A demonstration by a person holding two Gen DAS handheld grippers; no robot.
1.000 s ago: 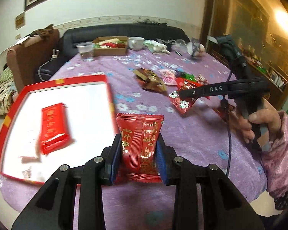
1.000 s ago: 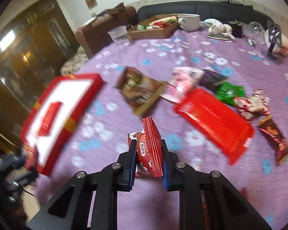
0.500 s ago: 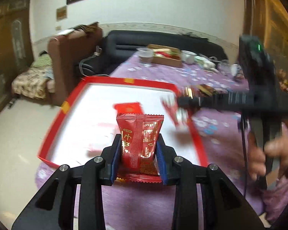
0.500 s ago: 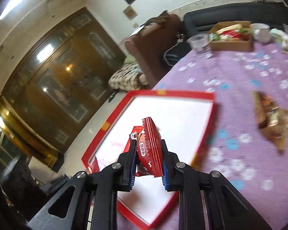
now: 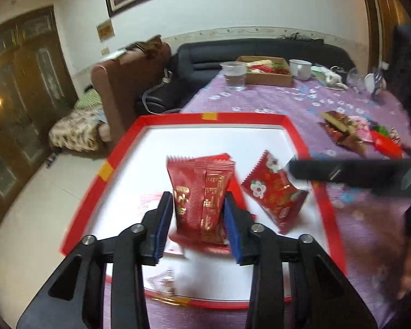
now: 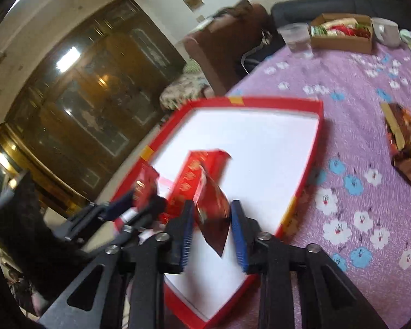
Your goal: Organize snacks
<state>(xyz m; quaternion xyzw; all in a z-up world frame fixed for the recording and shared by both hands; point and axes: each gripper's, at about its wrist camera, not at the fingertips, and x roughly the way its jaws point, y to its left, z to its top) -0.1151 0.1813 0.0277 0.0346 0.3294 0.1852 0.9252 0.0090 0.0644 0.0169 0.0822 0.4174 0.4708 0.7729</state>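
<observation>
Left claw (image 5: 198, 227): jaws opening; the red foil snack packet with gold lettering (image 5: 200, 194) stands between the blue pads, the left pad clear of it, the right pad's contact unclear.
Right claw (image 6: 211, 230): jaws opening; a red flower-printed snack packet (image 6: 212, 205) tilts loose between its pads, both apart from it.
Tray: shallow red-rimmed white box (image 5: 260, 118) under both claws on the table; a long red carton (image 6: 198, 175) lies inside.
Table: purple flowered cloth (image 6: 356, 87); loose wrappers (image 5: 350, 134) at two o'clock.
Far end: clear plastic cup (image 5: 234, 75) and brown cardboard box (image 5: 268, 71) at twelve o'clock.
</observation>
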